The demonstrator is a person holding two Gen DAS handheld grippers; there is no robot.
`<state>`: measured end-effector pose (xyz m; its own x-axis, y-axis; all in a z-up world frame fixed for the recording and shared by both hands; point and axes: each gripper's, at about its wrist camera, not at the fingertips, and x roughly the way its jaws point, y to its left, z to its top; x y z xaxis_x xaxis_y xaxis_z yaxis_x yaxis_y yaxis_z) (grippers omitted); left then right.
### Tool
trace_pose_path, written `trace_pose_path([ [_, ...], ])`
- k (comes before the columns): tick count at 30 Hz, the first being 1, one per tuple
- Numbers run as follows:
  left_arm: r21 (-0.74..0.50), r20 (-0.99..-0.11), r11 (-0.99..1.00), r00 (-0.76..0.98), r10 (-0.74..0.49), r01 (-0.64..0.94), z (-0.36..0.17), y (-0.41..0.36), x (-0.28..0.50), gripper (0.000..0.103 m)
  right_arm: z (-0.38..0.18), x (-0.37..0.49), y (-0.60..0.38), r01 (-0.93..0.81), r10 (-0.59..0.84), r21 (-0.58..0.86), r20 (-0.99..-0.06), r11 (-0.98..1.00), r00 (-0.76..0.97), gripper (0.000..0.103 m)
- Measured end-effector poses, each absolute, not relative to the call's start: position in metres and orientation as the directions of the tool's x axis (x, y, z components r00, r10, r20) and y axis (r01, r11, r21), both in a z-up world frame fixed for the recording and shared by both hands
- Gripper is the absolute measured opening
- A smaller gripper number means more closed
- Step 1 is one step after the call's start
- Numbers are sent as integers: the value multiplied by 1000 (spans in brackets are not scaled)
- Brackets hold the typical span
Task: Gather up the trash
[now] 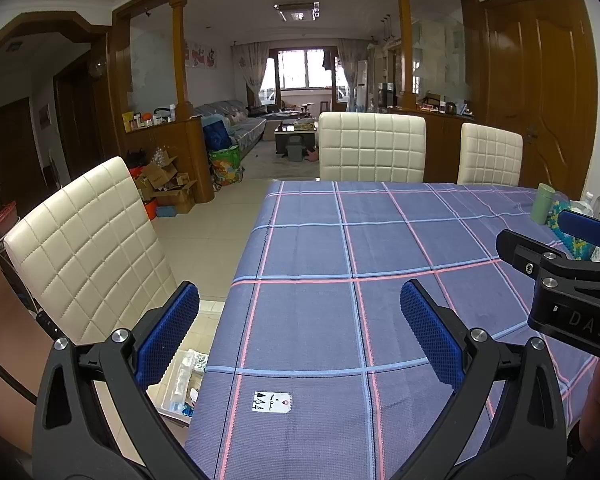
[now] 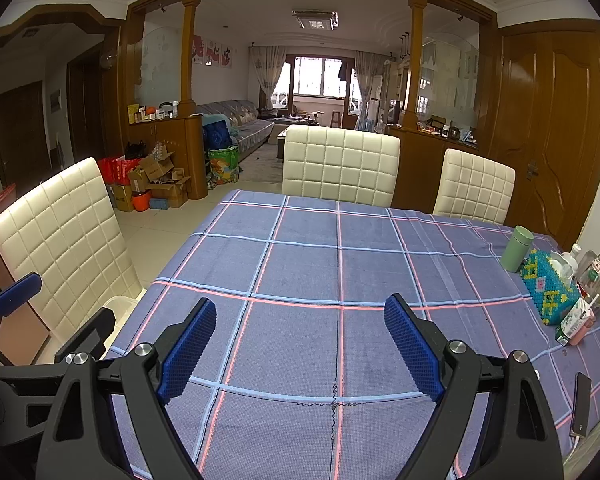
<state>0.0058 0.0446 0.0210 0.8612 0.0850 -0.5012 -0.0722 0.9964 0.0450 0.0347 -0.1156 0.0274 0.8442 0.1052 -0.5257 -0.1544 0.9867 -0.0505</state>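
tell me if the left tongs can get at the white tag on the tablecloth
Probably yes: the white tag lies flat just ahead of the open left tongs, with only bare tablecloth between.

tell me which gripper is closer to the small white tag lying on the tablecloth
Left. The white tag lies on the tablecloth just ahead of the open left gripper, between its fingers. The right gripper hovers open further right; the tag is absent from its view.
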Motion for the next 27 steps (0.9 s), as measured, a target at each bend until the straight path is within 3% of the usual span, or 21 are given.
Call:
trace_pose_path([
  [27,44,-503,996,860,89,-77,22,42,5,99,25,37,-117,-154,111,-37,-532,987,840,84],
])
